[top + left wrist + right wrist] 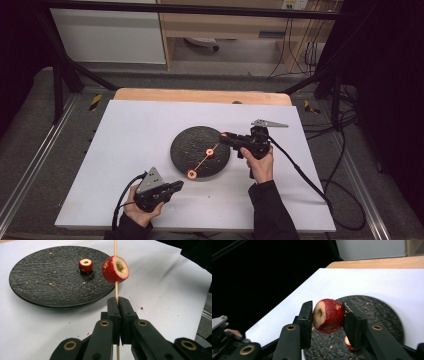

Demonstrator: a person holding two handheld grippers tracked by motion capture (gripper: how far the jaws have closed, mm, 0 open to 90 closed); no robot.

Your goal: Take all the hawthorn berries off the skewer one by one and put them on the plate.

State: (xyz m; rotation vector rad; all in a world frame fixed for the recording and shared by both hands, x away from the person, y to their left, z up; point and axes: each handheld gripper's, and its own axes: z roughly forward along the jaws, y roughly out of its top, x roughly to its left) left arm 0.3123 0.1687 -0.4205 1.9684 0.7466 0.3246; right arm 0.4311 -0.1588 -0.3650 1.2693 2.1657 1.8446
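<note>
My left gripper (118, 300) is shut on a thin wooden skewer (115, 250) that points up and away over the plate. A red cored fruit (115, 269) is threaded on the skewer just beyond the jaws. A second, smaller cored fruit (85, 265) lies on the black plate (37, 282). My right gripper (327, 306) is shut on another red cored fruit (328, 315) and holds it above the plate (382, 315). In the high view the left gripper (176, 186) is near the table's front, and the right gripper (226, 137) is at the plate's right rim.
Crumbs are scattered over the black plate (187, 145) and the white tabletop (130, 130). A cable (300, 170) trails from the right gripper off the table's right side. Dark frame rails stand around the table.
</note>
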